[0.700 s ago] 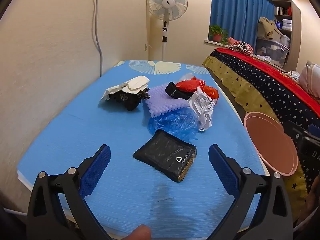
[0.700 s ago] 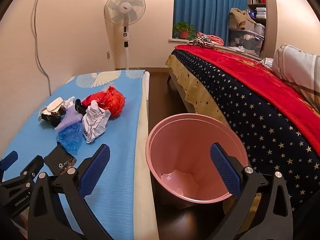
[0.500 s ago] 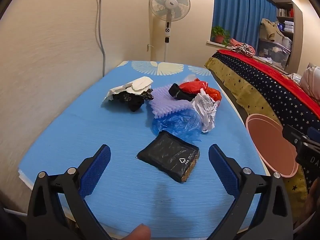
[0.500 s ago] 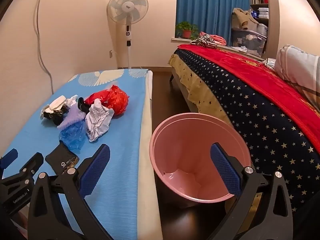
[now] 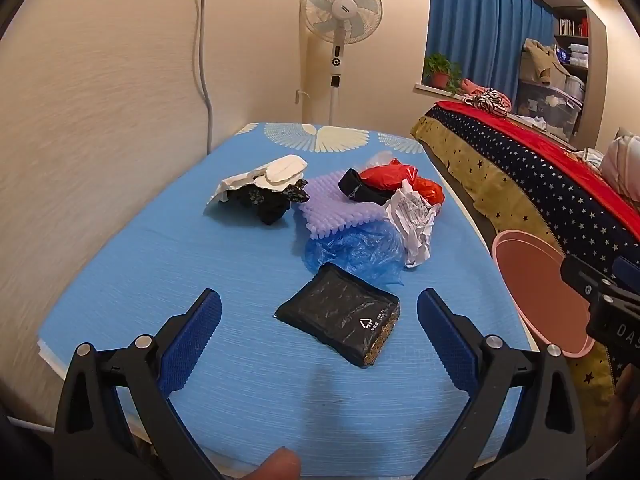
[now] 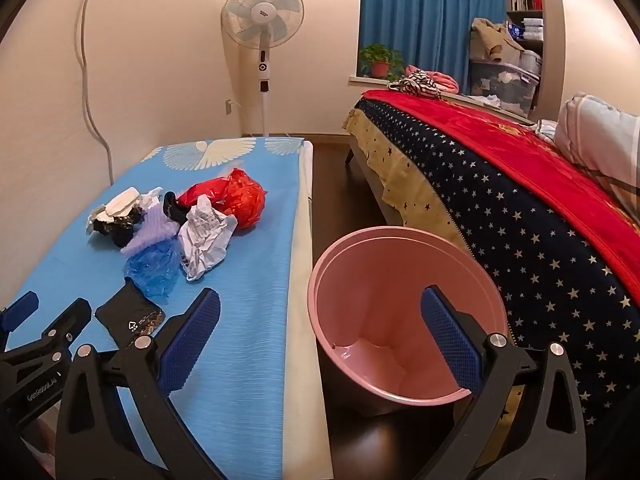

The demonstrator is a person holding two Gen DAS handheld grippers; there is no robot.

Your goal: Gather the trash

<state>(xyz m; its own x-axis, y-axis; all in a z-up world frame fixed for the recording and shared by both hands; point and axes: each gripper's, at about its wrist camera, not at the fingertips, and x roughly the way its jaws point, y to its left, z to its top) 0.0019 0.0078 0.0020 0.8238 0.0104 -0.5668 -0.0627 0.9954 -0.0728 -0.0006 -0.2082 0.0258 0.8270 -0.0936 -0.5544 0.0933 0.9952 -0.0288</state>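
Trash lies on a blue mat [image 5: 160, 272]: a flat black packet [image 5: 340, 314] nearest me, a blue plastic bag [image 5: 356, 250], crumpled white paper [image 5: 414, 216], a lilac foam sheet [image 5: 336, 210], a red bag [image 5: 394, 176] and a black-and-white wad [image 5: 264, 192]. My left gripper [image 5: 318, 322] is open, hovering just short of the black packet, which sits between the finger lines. My right gripper [image 6: 320, 324] is open over the near rim of an empty pink bin [image 6: 400, 312] on the floor. The same packet [image 6: 130, 320] shows in the right wrist view.
A bed with a starred navy and red cover [image 6: 520, 184] stands right of the bin. A standing fan [image 5: 340, 36] and blue curtains [image 6: 424, 16] are at the far wall. A beige wall borders the mat's left side. Dark floor runs between mat and bed.
Both views have shifted slightly, so the trash pile and bin sit a little to the right in frame. Both grippers stay wide open; no item has moved.
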